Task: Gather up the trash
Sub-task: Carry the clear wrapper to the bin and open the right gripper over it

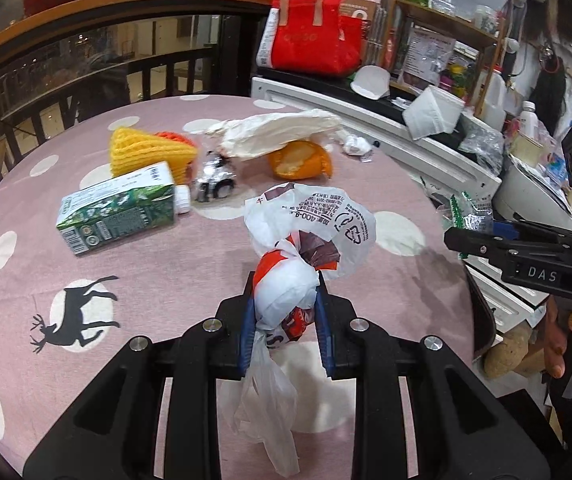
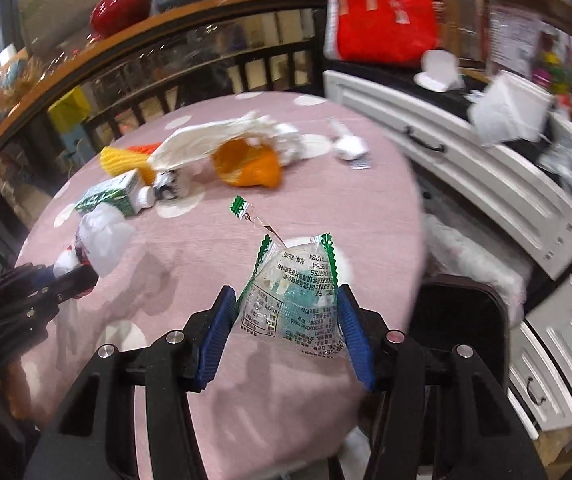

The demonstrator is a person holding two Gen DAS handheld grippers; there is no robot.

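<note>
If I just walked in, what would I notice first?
Probably the left gripper squeezing a knotted white plastic bag above the pink spotted table. Next, the right gripper holding a clear green-edged wrapper. Farther back lie orange peel and a green carton.

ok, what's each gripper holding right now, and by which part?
Left gripper: knotted white plastic bag, pinched at the knot. Right gripper: clear green-edged snack wrapper, gripped across its lower half.
</note>
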